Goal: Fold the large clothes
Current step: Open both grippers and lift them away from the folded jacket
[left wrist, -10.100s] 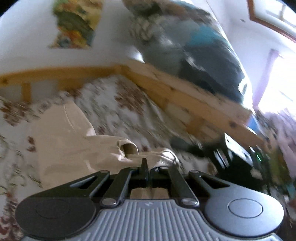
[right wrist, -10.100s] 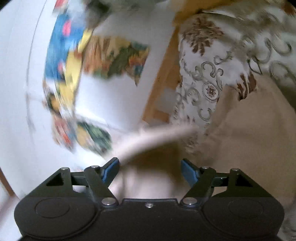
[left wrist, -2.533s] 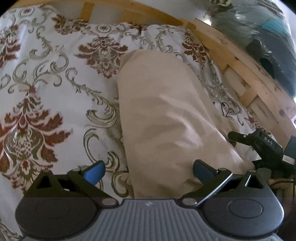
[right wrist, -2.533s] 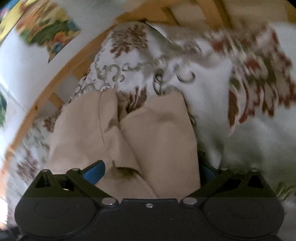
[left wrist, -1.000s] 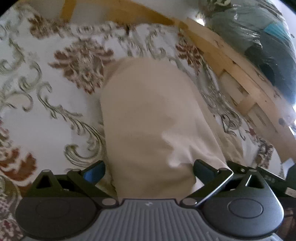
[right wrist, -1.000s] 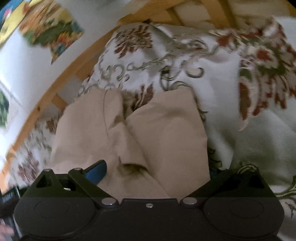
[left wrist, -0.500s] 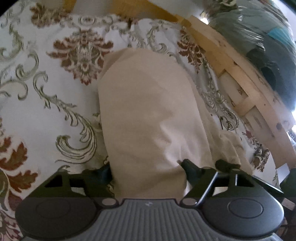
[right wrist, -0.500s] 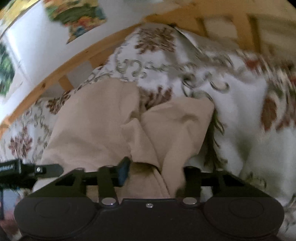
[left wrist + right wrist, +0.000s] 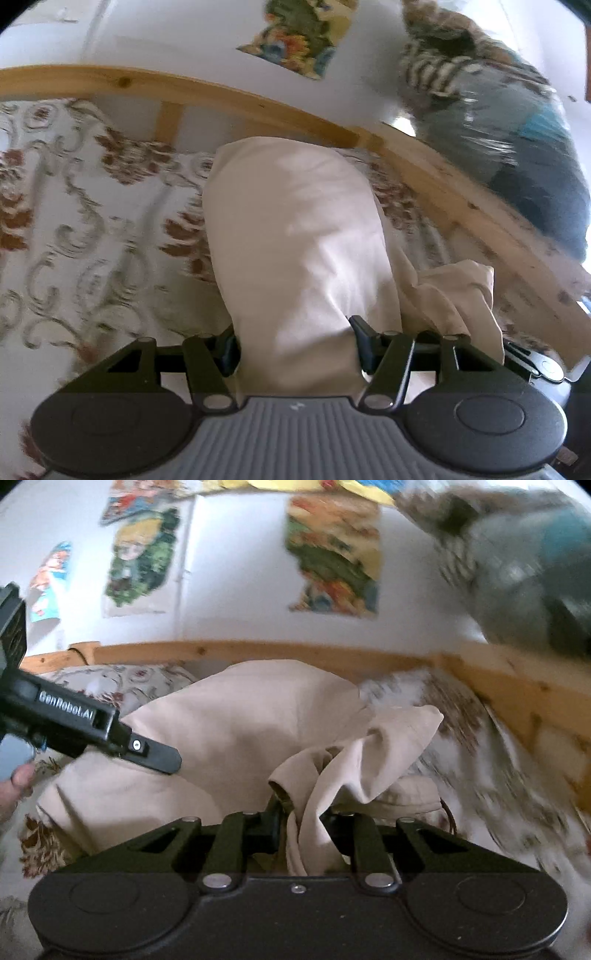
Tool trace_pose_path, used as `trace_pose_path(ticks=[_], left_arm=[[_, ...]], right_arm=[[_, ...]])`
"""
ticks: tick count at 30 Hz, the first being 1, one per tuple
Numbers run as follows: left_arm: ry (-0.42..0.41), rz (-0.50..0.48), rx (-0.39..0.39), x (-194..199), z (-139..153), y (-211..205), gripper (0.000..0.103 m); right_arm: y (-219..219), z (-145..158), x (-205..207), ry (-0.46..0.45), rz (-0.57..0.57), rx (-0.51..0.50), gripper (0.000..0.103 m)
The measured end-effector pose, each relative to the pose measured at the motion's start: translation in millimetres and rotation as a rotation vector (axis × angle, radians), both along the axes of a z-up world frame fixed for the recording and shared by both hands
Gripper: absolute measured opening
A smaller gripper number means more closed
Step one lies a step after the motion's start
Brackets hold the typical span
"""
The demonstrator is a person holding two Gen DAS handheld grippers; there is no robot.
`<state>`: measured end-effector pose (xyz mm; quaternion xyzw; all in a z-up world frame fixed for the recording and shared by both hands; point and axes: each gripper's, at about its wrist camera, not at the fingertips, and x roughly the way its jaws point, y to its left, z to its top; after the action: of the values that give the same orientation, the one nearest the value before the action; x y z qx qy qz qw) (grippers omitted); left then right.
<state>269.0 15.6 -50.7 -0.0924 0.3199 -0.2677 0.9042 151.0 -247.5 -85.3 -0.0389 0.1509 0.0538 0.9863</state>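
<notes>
A large beige garment lies on a flower-patterned bedspread. My left gripper is shut on its near edge, which bulges thick between the fingers. My right gripper is shut on another bunched edge of the same garment, lifted in twisted folds. The left gripper's body shows at the left of the right wrist view, over the garment.
A wooden bed rail runs behind the bedspread against a white wall with colourful posters. A big clear bag of bedding sits on the rail at the right. A thumb shows at the left edge.
Both grippers have closed on the garment's near edges and lifted them, and both views have tilted up so that the wall and posters now show.
</notes>
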Motion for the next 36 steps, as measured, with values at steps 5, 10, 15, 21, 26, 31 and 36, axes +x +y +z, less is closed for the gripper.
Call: trace_pose_path(ticks=[5, 10, 15, 21, 26, 31, 36], left_arm=[[0.149, 0.065, 0.045, 20, -37, 16, 0.068], [0.156, 0.1, 0.001, 13, -43, 24, 0.074], [0.112, 0.116, 0.033, -21, -29, 25, 0.091], [0.029, 0.173, 0.079, -77, -3, 26, 0.1], [-0.064, 0.195, 0.143, -122, 27, 22, 0.102], [-0.057, 0.2, 0.129, -159, 43, 29, 0.102], [-0.059, 0.181, 0.125, -191, 47, 40, 0.102]], right_arm=[[15, -20, 38, 0.06, 0.023, 0.001, 0.028], [-4, -49, 47, 0.176, -0.019, 0.019, 0.064], [-19, -44, 49, 0.197, -0.087, 0.098, 0.08], [-32, -27, 26, 0.19, -0.131, 0.181, 0.089], [-32, 7, -13, 0.078, -0.126, 0.175, 0.101], [-29, 31, -63, -0.008, -0.12, 0.173, 0.102], [-27, 46, -112, -0.079, -0.145, 0.193, 0.102]])
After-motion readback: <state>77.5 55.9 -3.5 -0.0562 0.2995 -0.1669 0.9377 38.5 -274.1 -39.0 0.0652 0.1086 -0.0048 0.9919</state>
